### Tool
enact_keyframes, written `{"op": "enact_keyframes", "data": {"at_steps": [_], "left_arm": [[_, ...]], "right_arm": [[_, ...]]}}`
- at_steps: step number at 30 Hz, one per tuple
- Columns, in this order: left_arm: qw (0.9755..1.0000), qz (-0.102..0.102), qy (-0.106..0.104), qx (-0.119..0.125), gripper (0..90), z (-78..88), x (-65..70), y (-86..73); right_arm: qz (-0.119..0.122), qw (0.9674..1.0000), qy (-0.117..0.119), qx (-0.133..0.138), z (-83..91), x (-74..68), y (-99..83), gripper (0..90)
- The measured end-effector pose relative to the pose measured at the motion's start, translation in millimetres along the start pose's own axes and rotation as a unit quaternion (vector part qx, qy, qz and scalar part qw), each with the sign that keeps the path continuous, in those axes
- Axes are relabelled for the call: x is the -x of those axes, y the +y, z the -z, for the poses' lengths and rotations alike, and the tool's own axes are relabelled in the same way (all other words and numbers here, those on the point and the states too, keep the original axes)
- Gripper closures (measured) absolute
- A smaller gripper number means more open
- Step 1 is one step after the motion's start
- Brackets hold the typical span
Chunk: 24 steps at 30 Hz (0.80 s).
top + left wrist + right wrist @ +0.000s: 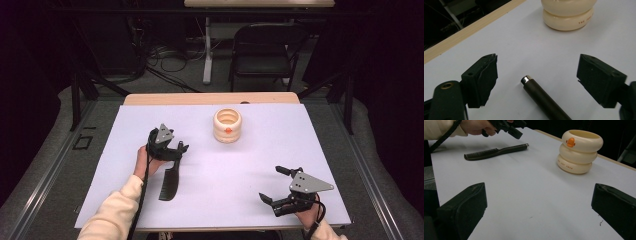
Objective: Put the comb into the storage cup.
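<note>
The left gripper (172,148) stands with its jaws apart and nothing pressed between them. In the left gripper view the dark handle of a comb (544,98) lies on the surface in the gap between the two jaws, its silver-capped end pointing toward the far edge, clear of both pads. In the high view the comb lies flat on the white table surface (220,190) in the left half, its toothed end toward the near edge and its handle under the left gripper. The left hand (145,161) grips the tool from the near side.

The right gripper (280,187) rests near the near right corner of the surface, jaws spread wide, nothing between them, well apart from the comb.

A cream ring-shaped holder (227,125), three stacked rolls with an orange beak and small lettering on its lowest roll, stands upright toward the far edge, near the middle. Its open top shows a ribbed inner wall; contents cannot be made out.
</note>
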<state>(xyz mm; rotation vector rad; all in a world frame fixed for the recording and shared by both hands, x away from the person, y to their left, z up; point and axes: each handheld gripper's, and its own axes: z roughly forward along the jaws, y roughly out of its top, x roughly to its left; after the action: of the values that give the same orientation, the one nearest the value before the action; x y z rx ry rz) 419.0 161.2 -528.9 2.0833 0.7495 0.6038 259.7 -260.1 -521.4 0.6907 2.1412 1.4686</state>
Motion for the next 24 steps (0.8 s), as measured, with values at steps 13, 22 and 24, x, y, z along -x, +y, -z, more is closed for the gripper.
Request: {"op": "enact_keyframes", "data": {"at_steps": [13, 22, 24], "left_arm": [[0.9994, -0.003, -0.011, -0.034, 61.8, -19.6, -4.4, 0.7], [0.9984, 0.002, -0.028, -0.049, 84.4, -28.7, -7.6, 0.2], [0.9983, 0.000, -0.028, -0.052, 85.8, -30.5, -6.9, 0.2]], "right_arm": [[0.002, 1.0000, 0.001, -0.003, -0.4, 0.4, -0.3, 0.0], [0.001, 1.0000, 0.001, -0.004, -0.8, 0.7, -0.6, 0.0], [0.001, 1.0000, 0.001, -0.004, -1.0, 0.7, -0.7, 0.0]]}}
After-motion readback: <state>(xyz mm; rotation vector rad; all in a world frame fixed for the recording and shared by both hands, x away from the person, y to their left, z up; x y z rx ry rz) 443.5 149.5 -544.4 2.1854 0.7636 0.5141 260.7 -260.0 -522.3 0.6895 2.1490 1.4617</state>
